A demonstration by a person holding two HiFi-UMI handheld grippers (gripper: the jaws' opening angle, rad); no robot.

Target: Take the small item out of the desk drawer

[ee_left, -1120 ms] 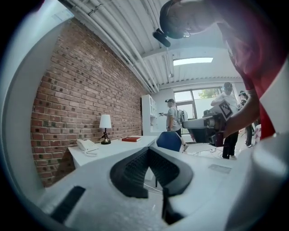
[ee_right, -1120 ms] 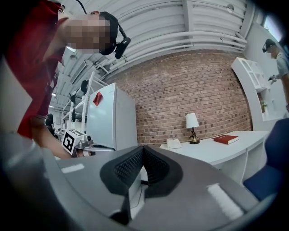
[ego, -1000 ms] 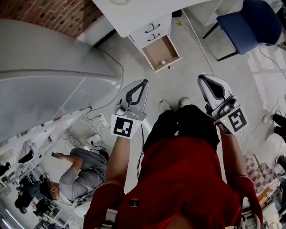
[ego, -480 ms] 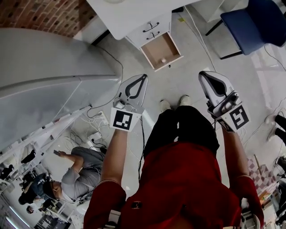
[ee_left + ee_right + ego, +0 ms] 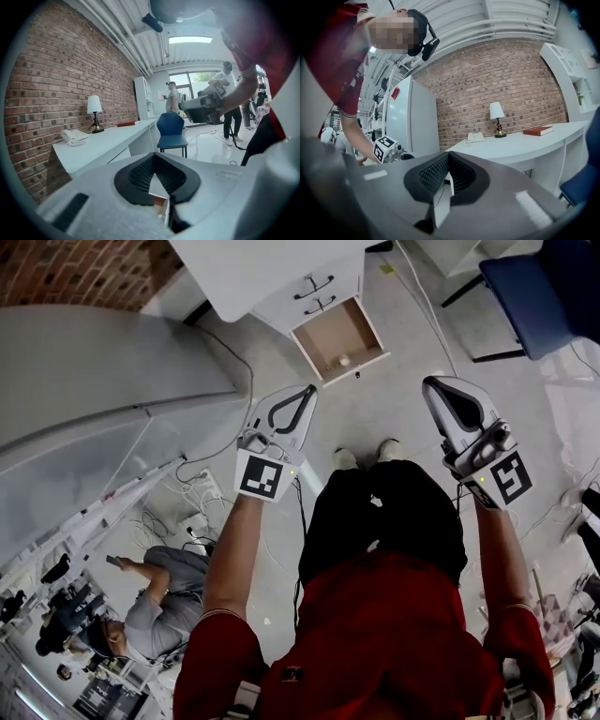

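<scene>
Left tool [image 5: 307, 393]: smooth pale grey shell with black ribbed pads that curve out and meet at the tips; closed, with nothing between the pads; a cube with a black-and-white square marker sits at its rear
Right tool [image 5: 432, 387]: same pale shell and black ribbed pads, tips pressed together; closed and empty
Drawer [image 5: 357, 366]: pulled out, a shallow box with a light brown wooden inside and white walls; it lies ahead of both tools, closer to the left tool's tip, apart from both
Small item [image 5: 344, 359]: tiny, round and whitish, lying on the drawer bottom near the front wall, ahead of the tools and touched by neither
Table [image 5: 262, 268]: smooth white top, beyond the tools; above the open drawer sit two closed white fronts, each with a dark curved handle
Chair [image 5: 542, 289]: blue padded seat on thin dark legs, ahead and to the right of the right tool
Floor [image 5: 375, 413]: pale and glossy under both tools
Wall [image 5: 75, 266]: rough red brick, ahead and left of the left tool
</scene>
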